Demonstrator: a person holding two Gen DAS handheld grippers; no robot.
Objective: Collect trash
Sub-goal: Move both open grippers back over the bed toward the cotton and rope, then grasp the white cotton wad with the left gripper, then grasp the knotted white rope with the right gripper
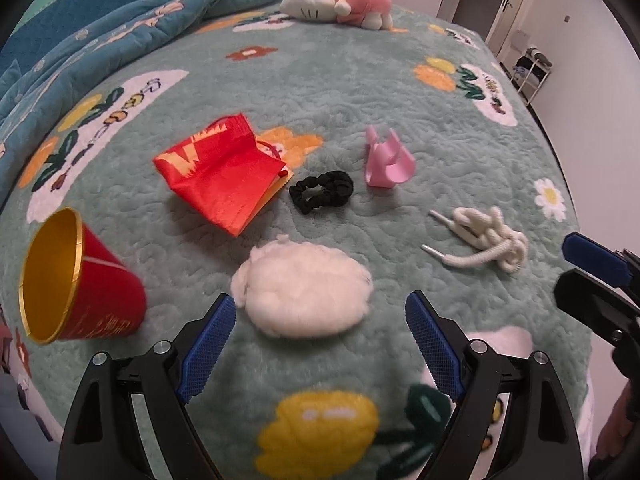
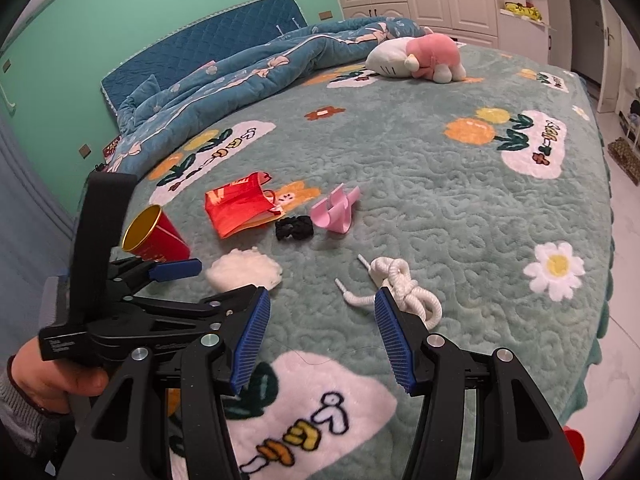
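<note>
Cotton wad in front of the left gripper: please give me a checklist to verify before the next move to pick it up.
1. Left gripper jaws open and empty: ok.
2. Cotton wad lies ahead between the left fingers' line, not yet touched: ok.
3. Nothing lies on the wad; black scrunchie and red bag are apart from it: ok.
4. Red cup lies on its side, mouth open toward the camera: ok if it is the bin, cannot tell.
5. Right gripper open, empty, near the white rope: ok.
</note>
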